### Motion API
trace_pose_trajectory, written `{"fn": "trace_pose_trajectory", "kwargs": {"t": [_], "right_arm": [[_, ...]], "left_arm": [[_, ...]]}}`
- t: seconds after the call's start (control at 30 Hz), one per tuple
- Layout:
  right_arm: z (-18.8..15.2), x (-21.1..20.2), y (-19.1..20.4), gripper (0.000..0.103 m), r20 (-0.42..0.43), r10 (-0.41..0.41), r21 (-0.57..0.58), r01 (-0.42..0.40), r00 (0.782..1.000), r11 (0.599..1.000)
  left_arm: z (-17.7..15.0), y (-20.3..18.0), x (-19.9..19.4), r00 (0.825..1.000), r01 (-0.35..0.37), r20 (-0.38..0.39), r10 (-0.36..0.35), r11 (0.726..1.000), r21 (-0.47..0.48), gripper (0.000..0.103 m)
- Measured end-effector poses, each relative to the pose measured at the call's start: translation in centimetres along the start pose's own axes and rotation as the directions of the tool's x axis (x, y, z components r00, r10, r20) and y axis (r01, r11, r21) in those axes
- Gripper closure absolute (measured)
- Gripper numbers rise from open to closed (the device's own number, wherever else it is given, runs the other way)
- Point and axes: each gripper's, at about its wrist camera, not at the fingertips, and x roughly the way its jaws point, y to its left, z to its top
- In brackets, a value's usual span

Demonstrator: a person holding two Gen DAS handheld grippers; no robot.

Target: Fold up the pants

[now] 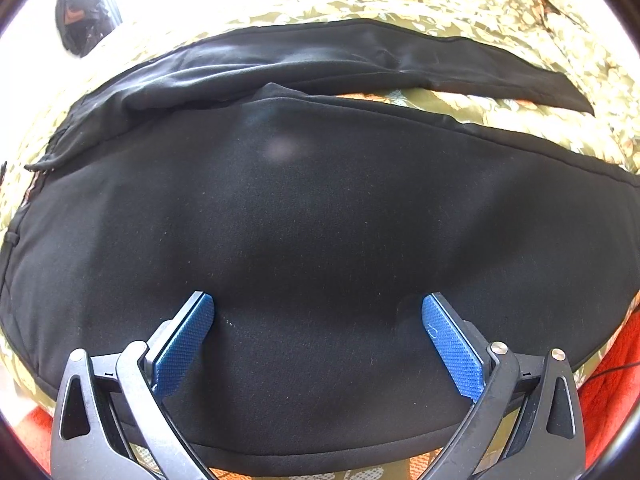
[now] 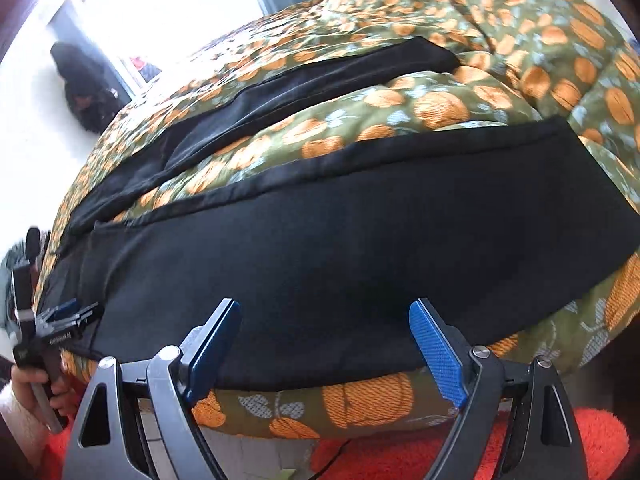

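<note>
I hover both grippers, left gripper (image 1: pixel 318 306) and right gripper (image 2: pixel 325 312), released above the pants' (image 1: pixel 320 208) near edge, ready to pinch it for folding.

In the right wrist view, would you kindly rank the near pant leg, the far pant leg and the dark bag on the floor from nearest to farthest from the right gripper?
From the right gripper, whose jaws stand open:
1. Near pant leg: right at the fingertips, across the quilt's front.
2. Far pant leg: beyond a strip of pumpkin quilt.
3. Dark bag: upper left, on the floor past the bed.
</note>
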Motion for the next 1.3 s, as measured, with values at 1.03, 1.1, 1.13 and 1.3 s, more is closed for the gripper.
{"fn": "trace_pose_trajectory", "kwargs": {"t": [1.03,1.1,1.13,1.3], "right_arm": [[26.1,18.8,-3.2,0.07,-0.071,0.064,-0.149,-0.074,0.995,0.986],[27.4,16.6,-8.1,0.078,-0.033,-0.041,-0.033,0.04,0.999,0.999],[27.8,15.2,-9.1,0.073,-0.015,-0.136,-0.016,0.136,0.991,0.991],[24.3,7.0,-7.0,0.035,0.112,-0.106,-0.081,0.115,0.988,0.99]], "left_arm": [[12.7,11.5,7.1,0.956,-0.19,0.173,0.236,0.951,-0.245,0.001],[12.8,11.3,7.2,0.956,-0.192,0.172,0.238,0.95,-0.244,0.001],[12.7,11.3,7.2,0.956,-0.193,0.171,0.238,0.95,-0.244,0.001],[12.8,10.6,6.9,0.946,-0.232,0.174,0.274,0.946,-0.229,0.001]]}}
